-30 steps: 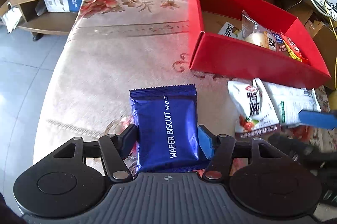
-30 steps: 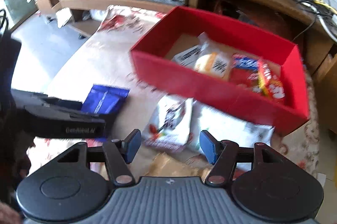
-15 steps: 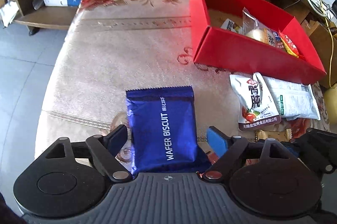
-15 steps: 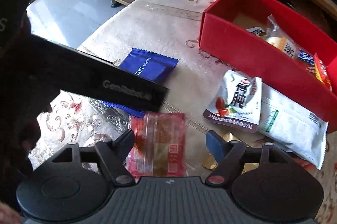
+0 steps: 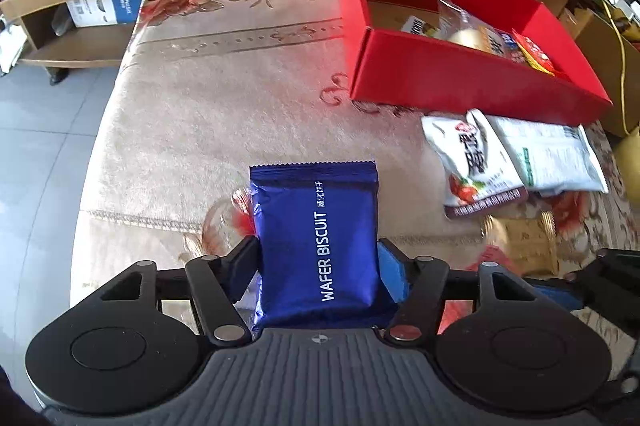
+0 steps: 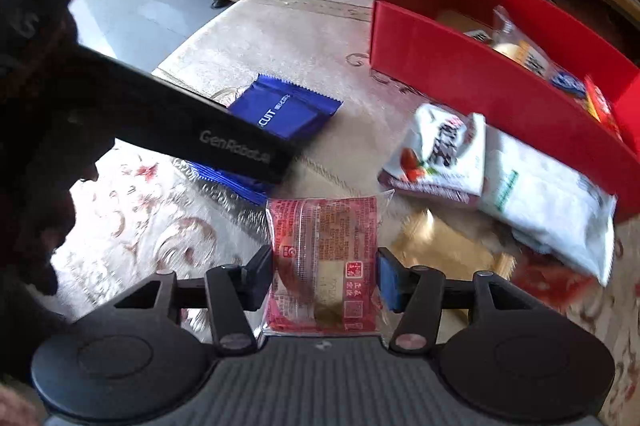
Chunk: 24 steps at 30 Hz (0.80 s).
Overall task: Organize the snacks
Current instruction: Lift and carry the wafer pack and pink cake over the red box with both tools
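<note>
Both grippers had just been closing: the left gripper (image 5: 318, 266) pinched the blue wafer biscuit pack (image 5: 316, 238), the right gripper (image 6: 324, 280) the red snack pack (image 6: 324, 266). This looked like the pick-up step. Next, each would need carrying to the red box (image 5: 472, 77) at about two o'clock.

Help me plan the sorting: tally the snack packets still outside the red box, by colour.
Blue: 1, the wafer biscuit packet
Red: 1, the red packet with a clear window
White: 2, the fruit-print packet and the green-print packet
Gold: 1, the gold packet, blurred
Total: 5
</note>
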### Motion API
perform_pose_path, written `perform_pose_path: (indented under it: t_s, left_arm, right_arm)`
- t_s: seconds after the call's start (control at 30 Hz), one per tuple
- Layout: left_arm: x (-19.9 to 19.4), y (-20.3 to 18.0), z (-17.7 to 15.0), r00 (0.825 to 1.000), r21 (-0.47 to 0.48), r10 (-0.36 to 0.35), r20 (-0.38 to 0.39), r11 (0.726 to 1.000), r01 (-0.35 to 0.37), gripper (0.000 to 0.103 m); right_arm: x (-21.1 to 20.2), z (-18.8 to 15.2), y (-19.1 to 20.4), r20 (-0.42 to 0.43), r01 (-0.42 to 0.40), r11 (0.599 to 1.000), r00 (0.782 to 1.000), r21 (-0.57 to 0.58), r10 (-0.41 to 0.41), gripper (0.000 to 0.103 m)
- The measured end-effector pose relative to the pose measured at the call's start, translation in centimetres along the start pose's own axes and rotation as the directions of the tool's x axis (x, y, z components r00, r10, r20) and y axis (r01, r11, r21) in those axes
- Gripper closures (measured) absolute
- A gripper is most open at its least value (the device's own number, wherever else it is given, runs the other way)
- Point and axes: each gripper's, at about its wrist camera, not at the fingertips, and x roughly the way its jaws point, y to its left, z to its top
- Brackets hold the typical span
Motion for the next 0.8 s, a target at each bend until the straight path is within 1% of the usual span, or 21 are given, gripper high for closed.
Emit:
perform_pose_path:
  t_s: [0.23, 0.37, 0.43, 0.5, 0.6, 0.67, 0.7, 0.8]
  left_arm:
    - [-1.4, -1.9, -2.5, 0.999, 0.074, -0.046, -0.011, 0.996, 0.047, 0.034]
    - [-1.7, -2.8, -3.6, 0.999, 0.117, -0.052, -0.015, 0.992, 0.053, 0.032]
    - [-1.6, -3.1, -3.8, 0.999, 0.13, -0.042, -0.016, 0.991, 0.044, 0.026]
    - [-1.2, -3.2, -3.7, 1.0, 0.136, -0.022, -0.017, 0.99, 0.024, 0.023]
    - [-0.8, -3.3, -3.6, 1.0, 0.127, -0.012, -0.019, 0.992, 0.015, 0.015]
    - [-0.5, -3.3, -3.5, 1.0, 0.116, -0.008, -0.015, 0.993, 0.009, 0.015]
    - [-0.3, -3.3, -3.4, 1.0, 0.11, -0.005, -0.017, 0.994, 0.006, 0.013]
    - [-0.1, -3.6, -3.4, 1.0, 0.122, 0.011, -0.015, 0.992, -0.009, 0.012]
  right_arm:
    - [-2.0, -3.0, -0.9, -0.011, 0.012, 0.999, 1.0, 0.037, -0.012, 0.044]
    - [-2.8, -4.7, -1.2, -0.018, 0.032, 0.998, 0.999, 0.045, -0.032, 0.044]
    - [-2.9, -5.2, -1.4, -0.022, 0.045, 0.998, 0.999, 0.051, -0.044, 0.044]
    - [-2.7, -5.4, -1.6, -0.034, 0.067, 0.996, 0.997, 0.054, -0.065, 0.044]
    - [-2.0, -5.7, -2.0, -0.052, 0.076, 0.995, 0.996, 0.062, -0.073, 0.044]
    - [-1.8, -5.7, -2.1, -0.05, 0.071, 0.995, 0.996, 0.068, -0.068, 0.043]
    - [-1.7, -5.6, -2.2, -0.047, 0.068, 0.995, 0.997, 0.07, -0.065, 0.042]
    - [-1.1, -5.5, -2.2, -0.055, 0.07, 0.995, 0.996, 0.068, -0.067, 0.039]
